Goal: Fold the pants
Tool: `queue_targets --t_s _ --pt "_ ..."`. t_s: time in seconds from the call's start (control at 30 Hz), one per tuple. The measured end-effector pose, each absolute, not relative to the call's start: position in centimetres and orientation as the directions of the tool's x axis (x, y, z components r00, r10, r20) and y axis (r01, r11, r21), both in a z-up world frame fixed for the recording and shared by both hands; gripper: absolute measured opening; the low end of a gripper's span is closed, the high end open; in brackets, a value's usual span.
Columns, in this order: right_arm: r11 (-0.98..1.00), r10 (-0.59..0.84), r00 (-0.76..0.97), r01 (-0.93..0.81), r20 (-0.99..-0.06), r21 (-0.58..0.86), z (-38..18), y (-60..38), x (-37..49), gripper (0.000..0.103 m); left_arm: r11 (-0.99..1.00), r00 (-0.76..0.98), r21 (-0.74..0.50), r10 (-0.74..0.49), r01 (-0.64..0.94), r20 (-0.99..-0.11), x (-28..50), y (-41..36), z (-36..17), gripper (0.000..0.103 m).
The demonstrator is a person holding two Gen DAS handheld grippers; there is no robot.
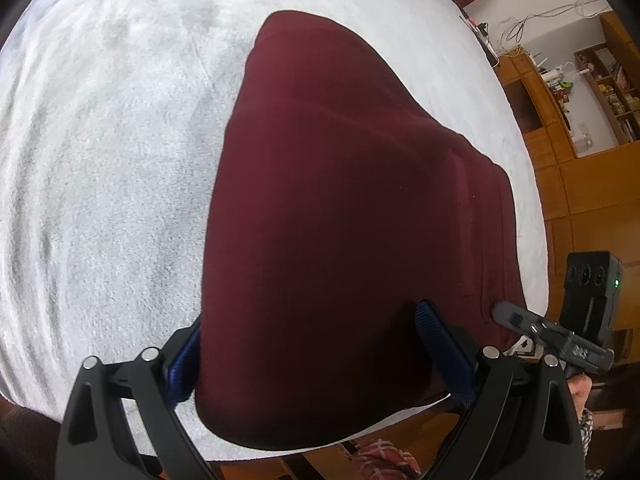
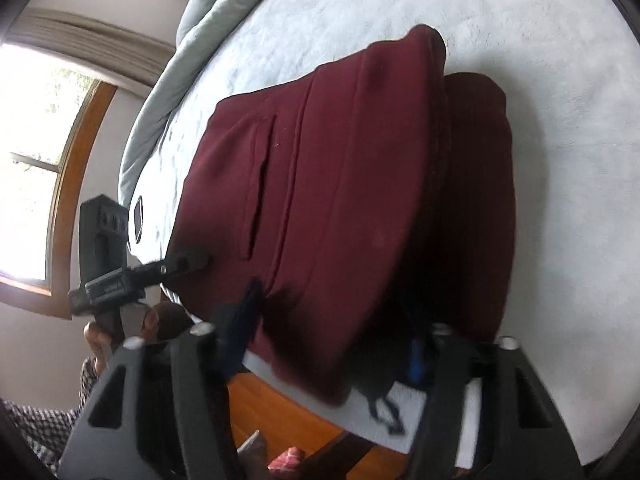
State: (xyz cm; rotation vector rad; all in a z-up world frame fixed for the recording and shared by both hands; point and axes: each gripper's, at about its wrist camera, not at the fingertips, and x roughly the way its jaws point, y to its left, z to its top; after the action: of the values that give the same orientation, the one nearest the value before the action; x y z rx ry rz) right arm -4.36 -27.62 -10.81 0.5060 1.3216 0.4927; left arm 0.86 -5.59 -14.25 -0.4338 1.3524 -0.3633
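Dark red pants (image 1: pixel 340 200) lie folded on the white fleece bed cover (image 1: pixel 100 160), their near end at the bed's edge. My left gripper (image 1: pixel 312 352) stands wide open astride that near end, its blue pads (image 1: pixel 436 340) apart with cloth between them. In the right wrist view the pants (image 2: pixel 340 160) show a pocket slit and a folded layer on top. My right gripper (image 2: pixel 332 336) is blurred, its jaws apart over the near hem with cloth between them; one pad is partly hidden by fabric. A dark cord (image 2: pixel 382 408) hangs below the hem.
The bed edge runs close under both grippers, with wooden floor (image 2: pixel 280 412) beyond it. A grey duvet (image 2: pixel 208 20) is bunched at the far side, beside a window (image 2: pixel 36 140). Wooden shelves (image 1: pixel 600 92) line the wall. A hand (image 2: pixel 96 340) holds the left gripper's handle.
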Motion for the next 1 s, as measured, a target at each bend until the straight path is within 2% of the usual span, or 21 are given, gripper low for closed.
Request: queue_targets --t_s 0.1,0.2,0.47,0.63,0.8,0.87,0.93,1.0 --pt "0.777 0.626 0.183 -0.056 -0.758 0.627 -10.5 -28.1 -4.2 0.028 0.863 0.18 -0.505 -0.497 -0.002 -0.849 1.0 -5.6 -14.3 0.096" --pt "0.807 0.59 0.205 -0.116 -0.781 0.579 -9.0 -28.1 -4.4 0.024 0.862 0.181 -0.508 -0.499 0.0 -0.847 1.2 -5.5 -14.1 0.096" --pt "0.841 0.541 0.272 -0.166 -0.796 0.515 -4.5 -29.6 -4.6 0.023 0.853 0.209 -0.52 -0.518 0.05 -0.829 1.3 -6.2 -12.6 0.096" --pt "0.863 0.504 0.225 -0.111 -0.834 0.492 -7.8 -30.3 -5.1 0.023 0.858 0.176 -0.512 -0.511 0.046 -0.841 2.1 -7.5 -14.0 0.097" --pt "0.838 0.541 0.217 -0.06 -0.812 0.542 -10.4 -30.5 -5.1 0.028 0.853 0.157 -0.522 -0.518 0.018 -0.841 2.6 -7.8 -14.8 0.097" --pt "0.842 0.537 0.22 -0.076 -0.814 0.535 -9.9 -30.4 -5.1 0.036 0.847 0.153 -0.531 -0.526 0.012 -0.836 2.8 -7.5 -14.6 0.097" --pt "0.84 0.54 0.216 -0.09 -0.813 0.535 -9.6 -30.5 -5.1 0.039 0.854 0.158 -0.52 -0.517 0.024 -0.841 3.0 -7.4 -14.3 0.096" --pt "0.846 0.532 0.215 -0.1 -0.819 0.523 -9.3 -30.5 -5.1 0.052 0.862 0.162 -0.505 -0.504 0.04 -0.848 3.2 -7.6 -14.0 0.096"
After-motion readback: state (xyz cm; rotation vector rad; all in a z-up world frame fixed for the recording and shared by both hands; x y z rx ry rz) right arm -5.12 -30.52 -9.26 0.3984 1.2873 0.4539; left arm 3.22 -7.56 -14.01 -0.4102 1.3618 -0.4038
